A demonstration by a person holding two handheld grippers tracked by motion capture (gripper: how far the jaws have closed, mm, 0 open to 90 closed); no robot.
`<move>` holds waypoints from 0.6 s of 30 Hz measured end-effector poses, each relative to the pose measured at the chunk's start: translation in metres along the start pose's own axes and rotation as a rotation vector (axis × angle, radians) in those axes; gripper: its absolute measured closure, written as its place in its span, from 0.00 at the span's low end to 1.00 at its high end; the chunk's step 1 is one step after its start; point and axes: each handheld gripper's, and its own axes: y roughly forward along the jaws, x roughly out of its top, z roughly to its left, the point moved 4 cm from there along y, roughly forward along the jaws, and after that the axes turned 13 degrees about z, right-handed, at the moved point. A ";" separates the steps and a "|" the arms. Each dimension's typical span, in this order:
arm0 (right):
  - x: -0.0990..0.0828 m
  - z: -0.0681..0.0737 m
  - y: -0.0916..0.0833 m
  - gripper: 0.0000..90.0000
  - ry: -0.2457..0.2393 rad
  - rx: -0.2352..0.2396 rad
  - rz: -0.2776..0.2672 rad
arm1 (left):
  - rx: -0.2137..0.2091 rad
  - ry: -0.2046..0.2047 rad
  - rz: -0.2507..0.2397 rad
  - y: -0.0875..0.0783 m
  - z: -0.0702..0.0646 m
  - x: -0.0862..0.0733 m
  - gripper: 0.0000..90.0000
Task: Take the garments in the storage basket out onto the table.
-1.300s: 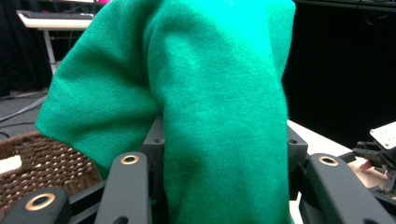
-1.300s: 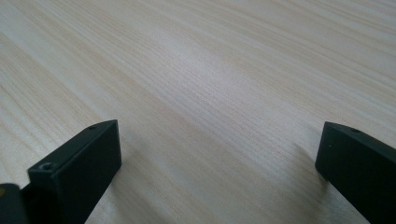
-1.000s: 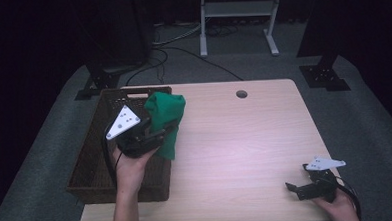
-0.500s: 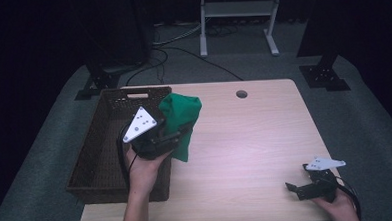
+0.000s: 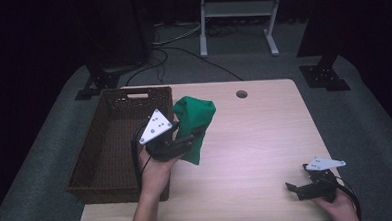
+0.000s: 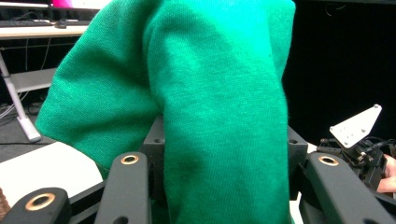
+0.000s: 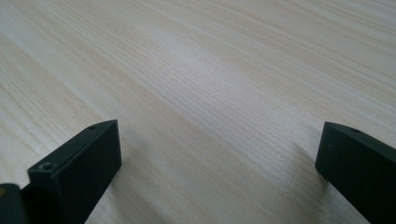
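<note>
A bunched green cloth [image 5: 195, 121] hangs off the table, just right of the brown wicker basket [image 5: 105, 144]. My left gripper [image 5: 186, 140] is shut on it, a hand gripping the body from below. In the left gripper view the cloth [image 6: 210, 93] drapes thickly between both jaws of my left gripper [image 6: 224, 154] and hides their tips. My right gripper [image 5: 298, 189] rests low at the table's front right corner. Its jaws stand wide apart in the right gripper view, where my right gripper [image 7: 219, 154] has only bare wood between the fingers.
The light wooden table [image 5: 265, 137] has a round cable hole [image 5: 241, 94] near its far edge. The basket takes up the left side. Dark stands and cables sit on the grey floor [image 5: 222, 64] beyond the table.
My left gripper has carried the green cloth to the right, from over the basket's right part to just past its right rim. The right gripper has stayed put.
</note>
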 end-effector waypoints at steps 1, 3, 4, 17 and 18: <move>0.000 0.000 0.000 0.00 0.000 0.000 0.000 | -0.002 0.000 0.002 0.001 -0.001 0.000 0.58; 0.000 0.000 0.000 0.00 0.000 0.000 0.000 | -0.005 0.000 0.004 0.004 -0.003 -0.001 0.58; 0.000 0.000 0.000 0.00 0.000 0.000 0.000 | -0.008 0.000 0.005 0.006 -0.003 -0.001 0.58; 0.000 0.000 0.000 0.00 0.000 0.000 0.000 | -0.030 -0.011 0.037 0.030 -0.012 -0.010 0.58; 0.000 0.000 0.000 0.00 0.000 0.000 0.000 | -0.031 -0.013 0.040 0.031 -0.013 -0.011 0.58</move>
